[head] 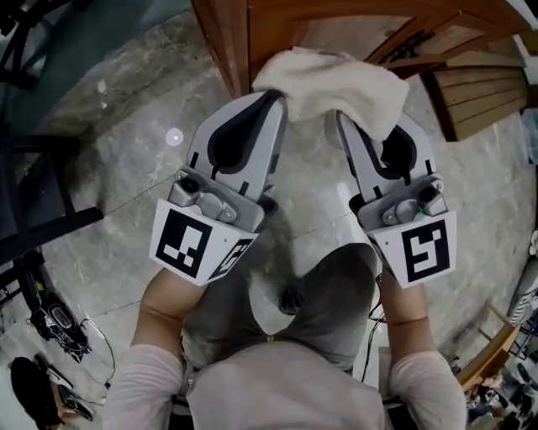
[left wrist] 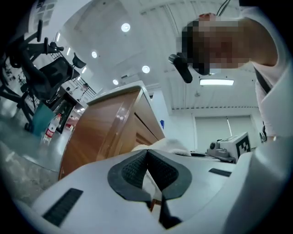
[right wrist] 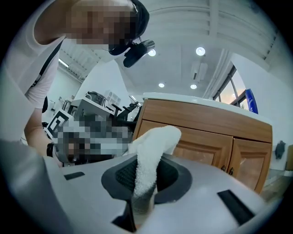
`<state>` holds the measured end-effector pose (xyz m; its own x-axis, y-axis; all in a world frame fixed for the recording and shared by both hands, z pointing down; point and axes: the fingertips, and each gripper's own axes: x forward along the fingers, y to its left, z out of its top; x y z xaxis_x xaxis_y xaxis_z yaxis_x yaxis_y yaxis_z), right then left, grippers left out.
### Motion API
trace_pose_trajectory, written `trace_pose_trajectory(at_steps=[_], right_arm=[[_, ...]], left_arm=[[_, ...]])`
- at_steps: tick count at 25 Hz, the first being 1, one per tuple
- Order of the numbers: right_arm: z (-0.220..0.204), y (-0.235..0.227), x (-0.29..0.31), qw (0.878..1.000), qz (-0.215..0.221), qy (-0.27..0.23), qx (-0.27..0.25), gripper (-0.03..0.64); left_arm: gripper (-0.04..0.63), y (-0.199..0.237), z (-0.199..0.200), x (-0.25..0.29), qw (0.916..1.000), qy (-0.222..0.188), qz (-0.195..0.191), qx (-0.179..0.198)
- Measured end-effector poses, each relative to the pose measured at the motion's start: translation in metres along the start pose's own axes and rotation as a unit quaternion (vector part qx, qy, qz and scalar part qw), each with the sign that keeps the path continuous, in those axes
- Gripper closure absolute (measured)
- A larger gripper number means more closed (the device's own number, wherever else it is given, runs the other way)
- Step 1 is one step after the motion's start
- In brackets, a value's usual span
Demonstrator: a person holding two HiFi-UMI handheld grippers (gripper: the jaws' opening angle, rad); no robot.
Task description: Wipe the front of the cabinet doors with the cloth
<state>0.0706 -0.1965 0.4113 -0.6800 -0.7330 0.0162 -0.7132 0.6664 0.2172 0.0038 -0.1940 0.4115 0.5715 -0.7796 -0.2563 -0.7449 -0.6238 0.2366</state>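
Note:
A white terry cloth (head: 332, 84) hangs bunched between my two grippers, just in front of the brown wooden cabinet (head: 277, 25). My left gripper (head: 275, 102) is shut on the cloth's left edge; in the left gripper view the cloth (left wrist: 167, 145) peeks out past the closed pads (left wrist: 132, 169). My right gripper (head: 363, 126) is shut on the cloth's right side. A thick fold of cloth (right wrist: 153, 146) stands up between the right gripper's pads (right wrist: 120, 176). Beyond it are the panelled cabinet doors (right wrist: 206, 141). Both grippers point upward, close to the cabinet corner (left wrist: 107, 132).
The person's knees (head: 311, 302) are just below the grippers over a grey marble floor (head: 126, 168). Black stands and cables (head: 42, 277) lie at the left. Wooden slats (head: 479, 84) sit at the right. A black chair (left wrist: 50, 73) and a bottle (left wrist: 49, 132) stand beyond the cabinet's side.

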Motion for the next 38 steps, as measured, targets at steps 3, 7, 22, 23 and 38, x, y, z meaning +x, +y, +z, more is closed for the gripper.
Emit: trace_pose_trajectory(at_steps=[3,7,22,23,38], right_arm=[[-0.006,0.004,0.000,1.000,-0.003,-0.014,-0.013,0.546],[-0.012,0.007,0.001,0.999,-0.008,-0.026,-0.019,0.546],[-0.013,0.004,0.011,0.999,0.002,-0.046,-0.017,0.546],[-0.012,0.004,0.011,0.999,0.001,-0.046,-0.018,0.546],[0.045,0.006,0.040,0.994,0.030,-0.085,-0.064,0.546]], left_arm=[[0.577,0.001,-0.011,-0.006,0.9998,-0.008,-0.008,-0.015],[0.577,0.004,-0.021,-0.008,0.9987,-0.017,-0.017,-0.045],[0.577,0.018,-0.025,-0.007,0.9904,-0.034,-0.022,-0.132],[0.577,0.017,-0.025,-0.009,0.9907,-0.036,-0.021,-0.129],[0.577,0.005,-0.005,-0.017,0.9947,-0.055,0.000,-0.086]])
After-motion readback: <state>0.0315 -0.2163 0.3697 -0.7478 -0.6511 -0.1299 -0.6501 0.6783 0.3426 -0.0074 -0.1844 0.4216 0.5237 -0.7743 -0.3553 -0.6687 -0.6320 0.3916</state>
